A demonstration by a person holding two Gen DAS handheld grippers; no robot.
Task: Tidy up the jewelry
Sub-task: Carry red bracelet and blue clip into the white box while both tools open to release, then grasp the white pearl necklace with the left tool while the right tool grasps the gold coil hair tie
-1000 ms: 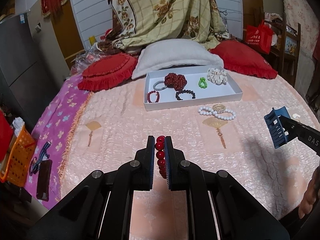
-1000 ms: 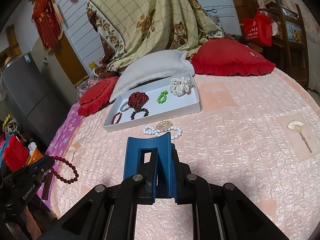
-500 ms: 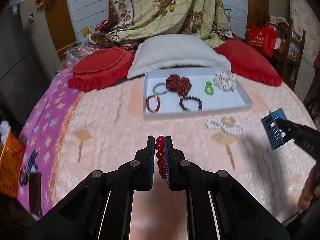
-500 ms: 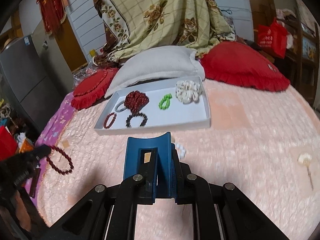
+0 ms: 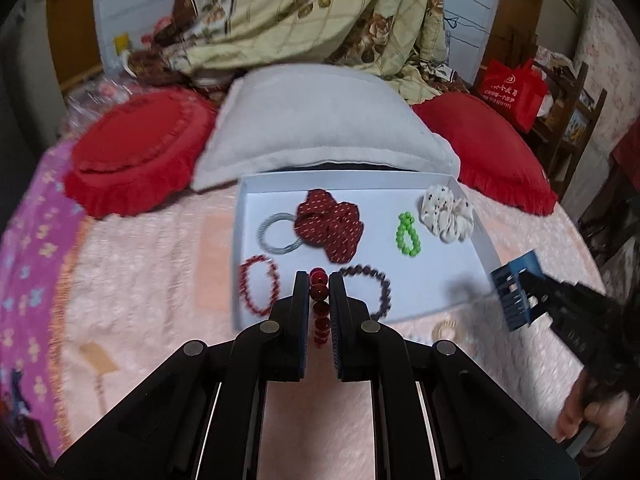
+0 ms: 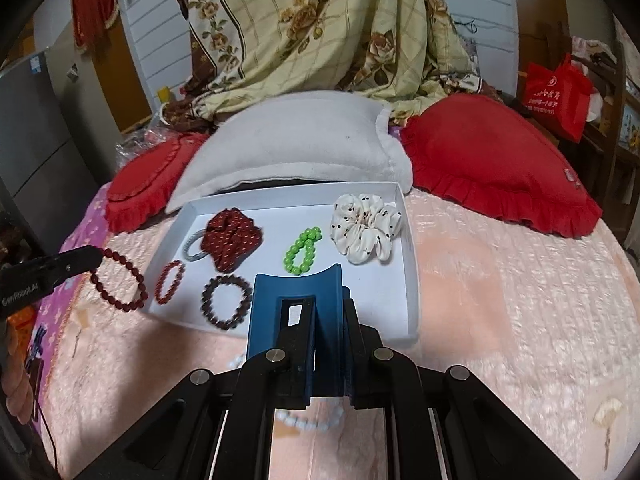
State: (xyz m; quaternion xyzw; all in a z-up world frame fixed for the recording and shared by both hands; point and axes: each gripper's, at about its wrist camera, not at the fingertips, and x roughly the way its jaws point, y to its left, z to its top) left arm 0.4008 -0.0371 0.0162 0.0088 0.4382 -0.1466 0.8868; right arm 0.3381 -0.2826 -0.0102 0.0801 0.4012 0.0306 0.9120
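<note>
Left claw (image 5: 319, 280) pinches beads; right view shows bracelet (image 6: 119, 280) loop.

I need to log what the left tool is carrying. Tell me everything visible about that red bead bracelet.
The red bead bracelet is a loop of round, glossy dark-red beads on a hidden string. The left tool is shut on one side of it, so it hangs as an open ring just left of the white tray, above the pink bedspread, touching nothing else.

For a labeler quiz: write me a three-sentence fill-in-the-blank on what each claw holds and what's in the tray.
1. The left claw is shut on a bracelet of ____ beads.
2. The right claw grips a hair clip coloured ____.
3. In the white tray, the polka-dot scrunchie lies beside a small loop of ____ beads.

Missing words: red; blue; green
</note>
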